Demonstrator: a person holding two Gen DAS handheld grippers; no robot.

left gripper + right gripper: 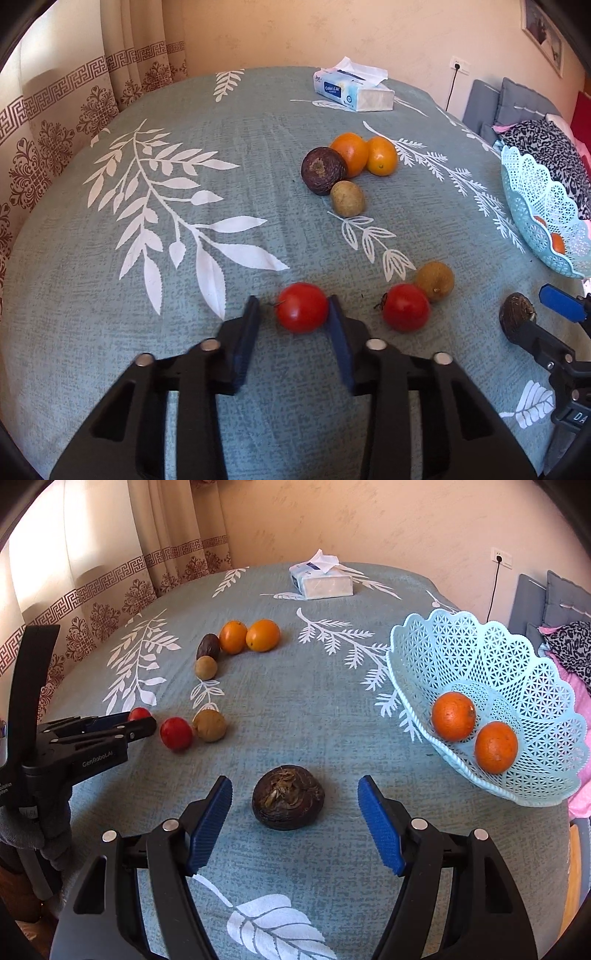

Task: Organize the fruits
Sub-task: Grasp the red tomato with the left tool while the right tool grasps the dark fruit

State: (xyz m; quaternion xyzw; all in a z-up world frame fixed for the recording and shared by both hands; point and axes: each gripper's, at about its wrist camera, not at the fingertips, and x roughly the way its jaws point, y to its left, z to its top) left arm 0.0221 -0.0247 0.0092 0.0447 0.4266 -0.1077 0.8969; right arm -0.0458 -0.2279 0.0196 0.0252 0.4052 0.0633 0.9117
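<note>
A red tomato (302, 307) lies on the leaf-print tablecloth between the fingers of my left gripper (293, 301). The right pad touches it and a gap shows at the left pad, so the jaws are open. Beside it are a second tomato (405, 307) and a tan round fruit (435, 281). My right gripper (294, 784) stands open around a dark brown fruit (288, 801), with clear gaps on both sides. The light blue lattice basket (406, 664) at the right holds two oranges (453, 716) (496, 746).
Farther back sit two oranges (349, 153), a dark round fruit (323, 170) and a greenish-brown one (347, 198). A tissue pack (352, 90) lies near the table's far edge. Curtains hang at the left, and cushions sit past the right edge.
</note>
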